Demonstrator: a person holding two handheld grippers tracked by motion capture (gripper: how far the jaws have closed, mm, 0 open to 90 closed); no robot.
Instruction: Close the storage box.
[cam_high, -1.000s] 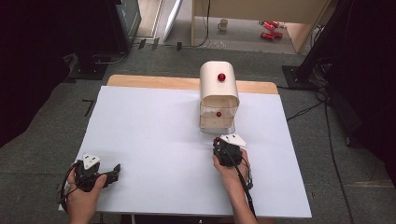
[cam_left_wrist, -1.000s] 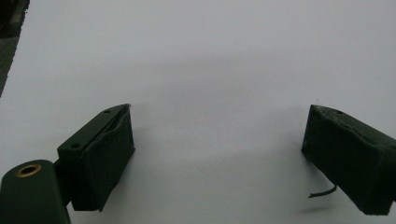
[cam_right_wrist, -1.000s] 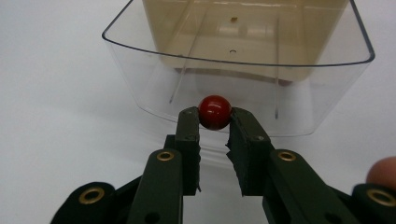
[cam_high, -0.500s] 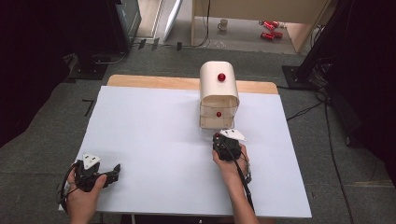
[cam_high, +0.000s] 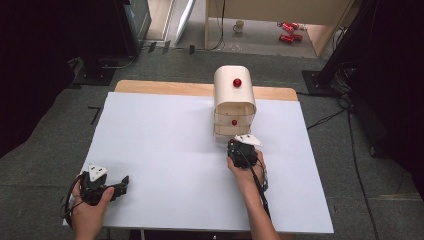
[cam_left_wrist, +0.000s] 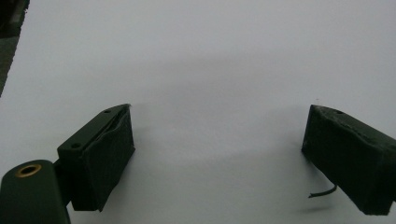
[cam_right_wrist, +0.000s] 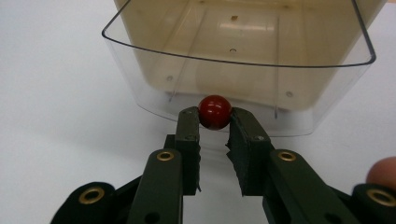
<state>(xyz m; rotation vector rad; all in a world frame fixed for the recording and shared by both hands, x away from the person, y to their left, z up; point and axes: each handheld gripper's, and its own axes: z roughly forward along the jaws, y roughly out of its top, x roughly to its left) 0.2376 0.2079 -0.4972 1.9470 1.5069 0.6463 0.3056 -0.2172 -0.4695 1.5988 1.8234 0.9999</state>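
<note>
Up close, the right claw (cam_right_wrist: 215, 122) pinches the clear drawer's (cam_right_wrist: 238, 56) red knob (cam_right_wrist: 215, 112); the left claw (cam_left_wrist: 217, 158) gapes over bare white surface (cam_left_wrist: 210, 56). No writing visible.

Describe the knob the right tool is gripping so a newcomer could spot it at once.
On the white table stands a small beige cabinet. Its clear bottom drawer is pulled out toward the right tool. The knob is the red ball on that drawer's front, lowest of three, clamped between black jaws.
</note>
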